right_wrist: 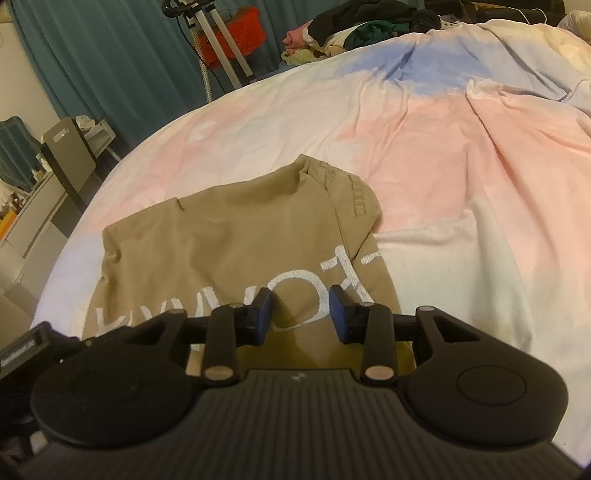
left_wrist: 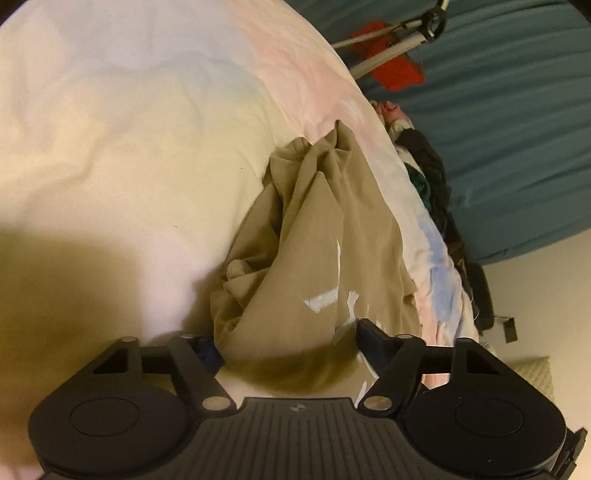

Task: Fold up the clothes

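A tan shirt (right_wrist: 229, 236) with white embroidered lettering lies on the pastel bed cover (right_wrist: 443, 140), fairly flat on this side, one sleeve end folded up at the far right. My right gripper (right_wrist: 302, 314) hovers over the lettering, open, with a narrow gap and nothing between the blue pads. In the left wrist view the tan shirt (left_wrist: 325, 236) is bunched into folds and runs into the gap of my left gripper (left_wrist: 288, 343). Its jaws stand wide, and cloth covers most of the left finger. I see no firm pinch on the fabric.
A pile of dark and mixed clothes (right_wrist: 369, 26) sits at the bed's far edge, also in the left wrist view as a dark clothes pile (left_wrist: 432, 177). Past the bed are a teal curtain (right_wrist: 110, 55), a metal stand (right_wrist: 221, 40) with something red, and a desk (right_wrist: 66, 155).
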Available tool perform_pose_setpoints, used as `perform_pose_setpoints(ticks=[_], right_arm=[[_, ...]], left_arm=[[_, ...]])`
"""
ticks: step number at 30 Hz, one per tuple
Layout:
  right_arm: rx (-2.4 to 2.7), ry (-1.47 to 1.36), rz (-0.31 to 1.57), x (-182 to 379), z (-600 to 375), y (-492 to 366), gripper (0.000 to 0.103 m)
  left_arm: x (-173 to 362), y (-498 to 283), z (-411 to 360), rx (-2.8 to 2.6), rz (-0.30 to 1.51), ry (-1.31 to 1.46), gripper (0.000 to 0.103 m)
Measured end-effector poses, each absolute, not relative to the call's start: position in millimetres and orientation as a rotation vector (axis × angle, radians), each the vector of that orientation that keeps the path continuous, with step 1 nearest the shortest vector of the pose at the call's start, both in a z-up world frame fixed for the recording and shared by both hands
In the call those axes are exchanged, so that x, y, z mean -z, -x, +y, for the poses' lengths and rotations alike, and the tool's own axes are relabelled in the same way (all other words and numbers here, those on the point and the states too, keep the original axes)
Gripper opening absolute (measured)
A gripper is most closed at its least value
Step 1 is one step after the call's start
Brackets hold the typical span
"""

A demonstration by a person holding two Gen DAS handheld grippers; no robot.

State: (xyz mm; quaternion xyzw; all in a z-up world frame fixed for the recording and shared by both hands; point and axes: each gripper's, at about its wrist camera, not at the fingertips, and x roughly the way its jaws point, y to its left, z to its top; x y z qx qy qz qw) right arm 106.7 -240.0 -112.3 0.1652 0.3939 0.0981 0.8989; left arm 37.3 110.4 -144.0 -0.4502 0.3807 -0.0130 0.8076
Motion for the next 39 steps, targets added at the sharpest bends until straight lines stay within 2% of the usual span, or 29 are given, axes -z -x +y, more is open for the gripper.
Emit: perform_pose_setpoints(ticks=[7,8,9,11,22,29,32,33,35,37,39], right_arm=[[-0.227,-0.442,0.775,95.3,-252.8,-93.1,0.04],[-0.243,-0.478,0.773,93.0,-255.9,-90.8,0.053],[-0.259,-0.515,0.77,90.6,-259.0,-88.5,0.073],[-0.299,-0.615,0.768,88.8,-265.6,-81.5,0.09],[-0.394,-1.183,1.046,152.6,-280.1,-77.4,0.09],[-0.387,-1.32,1.08,178.8,-266.9,-80.2,0.09],[-0.445,-1.364,1.063,180.4,-257.8,-86.3,0.086],[-0.451,-1.372,1.055,180.3,-257.4,-88.4,0.081],[-0.436,-1.383,1.031,180.4,-259.2,-91.4,0.078],[-0.381,-1.395,1.007,183.1,-265.1,-92.0,0.071],[-0.309,-1.403,0.981,187.5,-273.6,-90.6,0.058]], left_arm=[[146.0,-35.9,108.4,0.007,0.803,0.978,0.055],[146.4,-35.8,109.3,0.004,0.802,0.984,0.054],[146.7,-35.8,110.2,0.002,0.802,0.991,0.053],[146.7,-36.9,113.1,-0.001,0.801,1.003,0.051],[151.6,-35.0,120.3,-0.009,0.797,1.096,0.043],[152.2,-38.0,119.4,-0.003,0.777,1.127,0.036],[149.7,-38.4,118.6,0.008,0.757,1.131,0.033],[148.1,-38.1,118.3,0.014,0.746,1.127,0.032],[145.3,-36.6,118.8,0.034,0.716,1.131,0.031],[144.6,-36.2,120.1,0.047,0.692,1.149,0.03],[145.3,-34.1,121.2,0.051,0.68,1.161,0.03]])
